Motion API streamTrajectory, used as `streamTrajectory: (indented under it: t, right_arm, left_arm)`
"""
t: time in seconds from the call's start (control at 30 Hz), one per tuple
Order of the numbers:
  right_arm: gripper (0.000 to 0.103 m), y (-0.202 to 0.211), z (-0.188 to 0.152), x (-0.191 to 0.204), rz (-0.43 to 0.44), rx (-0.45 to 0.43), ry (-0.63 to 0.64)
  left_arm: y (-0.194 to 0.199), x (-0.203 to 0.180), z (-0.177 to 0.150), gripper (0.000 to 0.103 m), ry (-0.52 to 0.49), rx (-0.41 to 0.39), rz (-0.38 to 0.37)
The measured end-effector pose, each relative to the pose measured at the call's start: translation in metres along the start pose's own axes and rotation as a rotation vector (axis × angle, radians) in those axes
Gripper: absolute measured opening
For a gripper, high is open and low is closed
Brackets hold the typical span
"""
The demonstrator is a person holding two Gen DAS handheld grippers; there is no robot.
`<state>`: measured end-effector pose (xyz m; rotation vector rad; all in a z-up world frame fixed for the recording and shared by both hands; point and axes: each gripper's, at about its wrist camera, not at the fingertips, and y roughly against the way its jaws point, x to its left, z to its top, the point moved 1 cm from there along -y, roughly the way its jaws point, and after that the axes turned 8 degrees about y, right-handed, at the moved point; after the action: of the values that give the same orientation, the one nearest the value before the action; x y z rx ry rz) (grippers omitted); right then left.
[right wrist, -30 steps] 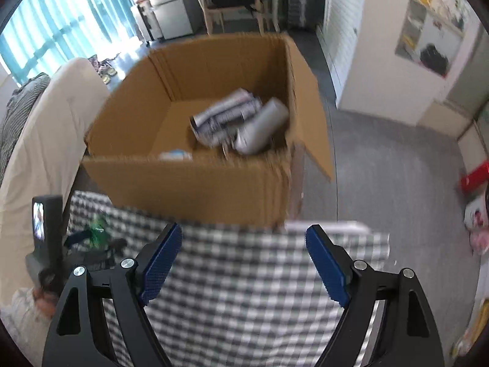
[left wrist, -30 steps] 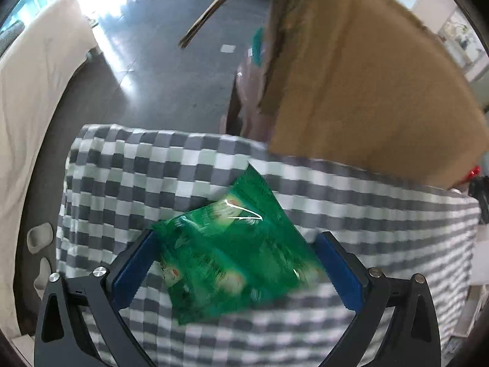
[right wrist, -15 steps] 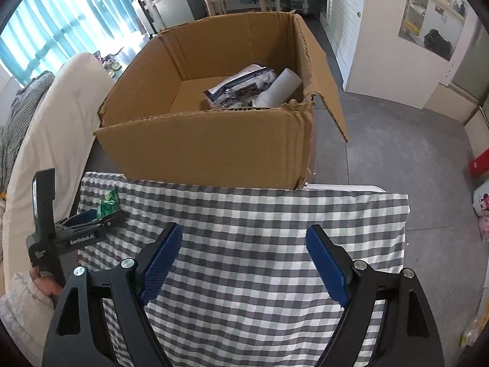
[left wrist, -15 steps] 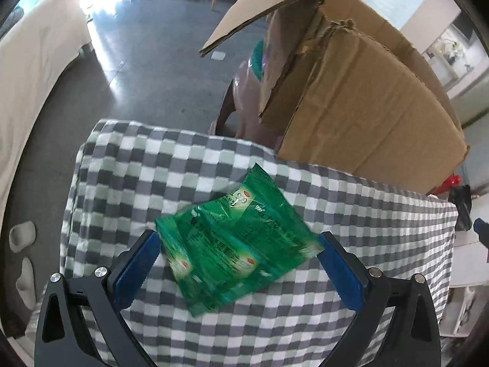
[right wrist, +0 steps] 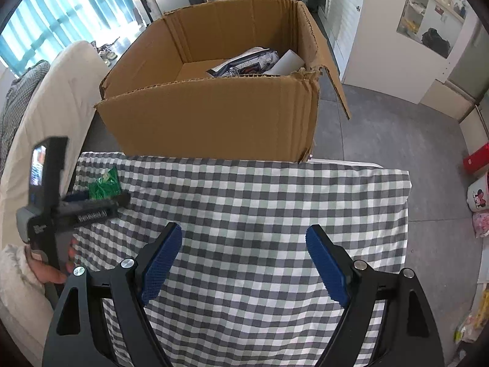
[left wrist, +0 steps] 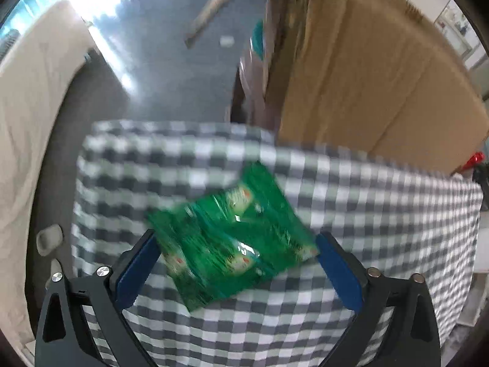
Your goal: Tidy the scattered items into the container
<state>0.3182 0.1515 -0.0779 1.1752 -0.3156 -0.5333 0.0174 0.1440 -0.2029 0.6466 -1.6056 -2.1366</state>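
- Green snack packet (left wrist: 232,238) lies on the checked cloth (left wrist: 366,189) between the spread fingers of the left gripper (left wrist: 237,263); the blurred view has dropped closer than half a second ago, probably closing in for a pick.
- Cardboard box (right wrist: 214,116) stands beyond the cloth, already holding items; the right gripper (right wrist: 244,260) hangs open and empty, pulled back slightly from before.

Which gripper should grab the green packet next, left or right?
Left. The left hand-held gripper is open, its fingers flanking the green packet on the checkered cloth. The right hand-held gripper is open over bare cloth, well away from it.
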Motion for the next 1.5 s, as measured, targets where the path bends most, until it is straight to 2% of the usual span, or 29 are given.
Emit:
streamTrajectory:
  t: [0.07, 0.1, 0.2, 0.23, 0.47, 0.6, 0.73, 0.9, 0.97, 1.13, 1.2, 1.23, 1.27, 1.3, 1.37, 1.43, 1.5]
  right_arm:
    - [0.083, -0.001, -0.002, -0.001, -0.003, 0.004, -0.010]
    - [0.083, -0.002, -0.002, -0.002, -0.006, 0.006, -0.014]
    - [0.084, -0.004, -0.004, -0.005, -0.009, 0.013, -0.035]
    - [0.084, -0.004, -0.005, -0.006, -0.009, 0.016, -0.041]
    - [0.084, -0.008, -0.007, -0.008, -0.004, 0.021, -0.058]
    - [0.084, -0.012, -0.009, -0.008, -0.002, 0.031, -0.062]
    - [0.084, -0.012, -0.011, -0.012, -0.001, 0.036, -0.076]
    - [0.083, -0.009, -0.010, -0.019, 0.000, 0.026, -0.095]
    - [0.083, -0.006, -0.008, -0.022, -0.001, 0.021, -0.103]
    - [0.083, -0.002, -0.008, -0.030, -0.006, 0.016, -0.123]
    - [0.083, -0.001, -0.009, -0.033, -0.010, 0.016, -0.127]
    - [0.083, -0.002, -0.010, -0.034, -0.015, 0.018, -0.129]
    - [0.083, -0.002, -0.012, -0.036, -0.020, 0.022, -0.131]
    - [0.083, -0.003, -0.013, -0.038, -0.025, 0.027, -0.134]
    - [0.084, -0.005, -0.017, -0.042, -0.037, 0.037, -0.140]
    - [0.084, -0.008, -0.020, -0.045, -0.049, 0.048, -0.151]
    - [0.084, -0.009, -0.022, -0.048, -0.052, 0.056, -0.159]
  left_arm:
    - [-0.001, 0.003, 0.002, 0.076, 0.002, -0.002, -0.015]
    - [-0.003, 0.004, 0.002, 0.074, 0.000, 0.000, -0.028]
    - [0.005, 0.005, 0.001, 0.053, -0.018, -0.045, -0.045]
    - [0.010, 0.005, 0.001, 0.023, -0.025, -0.070, -0.034]
    - [0.010, 0.028, -0.002, 0.021, 0.008, -0.061, -0.116]
    - [0.015, 0.039, -0.002, 0.019, -0.027, -0.061, -0.147]
    - [0.044, 0.027, -0.017, 0.019, -0.037, -0.085, -0.176]
    - [0.076, 0.017, -0.020, 0.018, -0.064, -0.116, -0.205]
    - [0.078, 0.022, -0.013, 0.011, -0.078, -0.115, -0.219]
    - [0.071, 0.004, -0.023, 0.011, -0.116, -0.070, -0.197]
    - [0.058, 0.003, -0.027, 0.016, -0.104, -0.044, -0.140]
    - [0.052, 0.003, -0.028, 0.034, -0.090, -0.022, -0.123]
    - [0.046, 0.003, -0.029, 0.066, -0.074, 0.018, -0.108]
    - [0.041, 0.003, -0.031, 0.075, -0.060, 0.042, -0.104]
    - [0.041, 0.001, -0.034, 0.078, -0.057, 0.039, -0.133]
    - [0.043, -0.002, -0.035, 0.080, -0.067, 0.028, -0.099]
    - [0.034, -0.005, -0.035, 0.085, -0.075, 0.063, -0.097]
